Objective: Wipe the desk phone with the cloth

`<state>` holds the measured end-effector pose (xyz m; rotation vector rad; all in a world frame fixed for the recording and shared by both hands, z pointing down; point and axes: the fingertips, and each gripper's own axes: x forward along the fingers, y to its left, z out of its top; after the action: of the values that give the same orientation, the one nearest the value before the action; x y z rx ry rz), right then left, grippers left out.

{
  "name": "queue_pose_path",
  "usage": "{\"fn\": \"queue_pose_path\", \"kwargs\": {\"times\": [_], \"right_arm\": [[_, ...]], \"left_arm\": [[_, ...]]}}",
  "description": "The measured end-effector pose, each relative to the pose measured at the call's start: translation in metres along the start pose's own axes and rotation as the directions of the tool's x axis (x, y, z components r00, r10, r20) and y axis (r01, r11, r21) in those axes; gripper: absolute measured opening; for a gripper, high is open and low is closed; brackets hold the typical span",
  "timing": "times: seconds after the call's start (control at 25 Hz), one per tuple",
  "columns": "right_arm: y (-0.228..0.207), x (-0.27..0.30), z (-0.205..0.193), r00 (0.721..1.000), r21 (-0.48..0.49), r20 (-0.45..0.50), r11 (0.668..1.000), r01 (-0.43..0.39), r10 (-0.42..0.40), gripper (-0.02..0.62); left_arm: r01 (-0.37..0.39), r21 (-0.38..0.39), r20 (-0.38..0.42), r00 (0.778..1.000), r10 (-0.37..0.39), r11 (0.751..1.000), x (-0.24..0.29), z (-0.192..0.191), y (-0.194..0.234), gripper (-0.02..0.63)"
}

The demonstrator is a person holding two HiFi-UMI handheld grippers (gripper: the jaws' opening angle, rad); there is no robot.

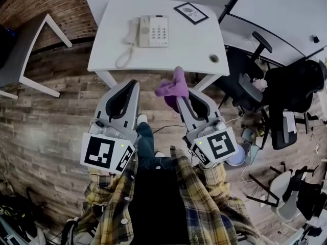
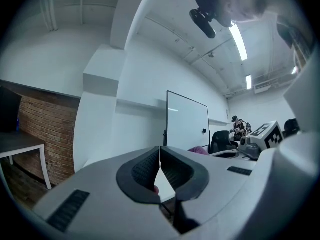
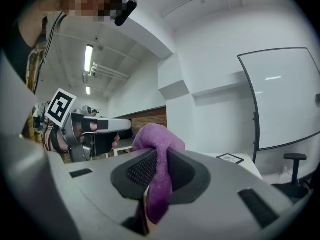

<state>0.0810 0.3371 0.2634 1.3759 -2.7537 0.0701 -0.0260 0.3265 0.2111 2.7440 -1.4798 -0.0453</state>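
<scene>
The right gripper (image 1: 180, 92) is clenched on a soft, fuzzy purple cloth (image 1: 172, 86) that bunches above its ribbed dark pads (image 3: 141, 171). The left gripper (image 1: 134, 83) is closed on nothing, its jaws meeting in a thin seam. Only the head view shows the boxy off-white desk phone (image 1: 152, 31) and its looped cord (image 1: 122, 59) on the smooth white table (image 1: 194, 50), at 11 o'clock from the cloth and well apart, while the gripper views show a glossy whiteboard (image 3: 285, 99).

The desk phone (image 1: 148, 32) sat on the bench (image 1: 196, 47), well ahead of the left claw (image 1: 133, 84). A framed card (image 1: 190, 13) lay on that bench ahead of the right claw (image 1: 182, 96), which had the cloth (image 1: 172, 87) between its jaws.
</scene>
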Motion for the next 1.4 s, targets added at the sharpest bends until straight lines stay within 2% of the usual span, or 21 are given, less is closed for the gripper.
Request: {"fn": "queue_pose_path", "kwargs": {"times": [0.4,0.64,1.0,1.4], "right_arm": [[-0.049,0.138,0.004,0.998,0.027,-0.060,0.999,0.024,-0.022,0.060],[-0.075,0.196,0.001,0.995,0.045,-0.087,0.997,0.061,-0.057,0.060],[-0.108,0.229,-0.017,0.982,0.081,-0.157,0.990,0.115,-0.102,0.060],[-0.162,0.271,-0.016,0.983,0.056,-0.159,0.994,0.099,-0.089,0.060]], "left_arm": [[0.049,-0.039,-0.047,0.998,-0.051,0.998,0.102,-0.001,0.109,0.018],[0.081,-0.061,-0.067,0.994,-0.085,0.995,0.144,-0.013,0.158,0.018],[0.070,-0.121,-0.119,0.989,-0.085,0.990,0.177,-0.038,0.197,0.018],[0.041,-0.121,-0.098,0.994,-0.053,0.992,0.238,-0.038,0.223,0.018]]}}
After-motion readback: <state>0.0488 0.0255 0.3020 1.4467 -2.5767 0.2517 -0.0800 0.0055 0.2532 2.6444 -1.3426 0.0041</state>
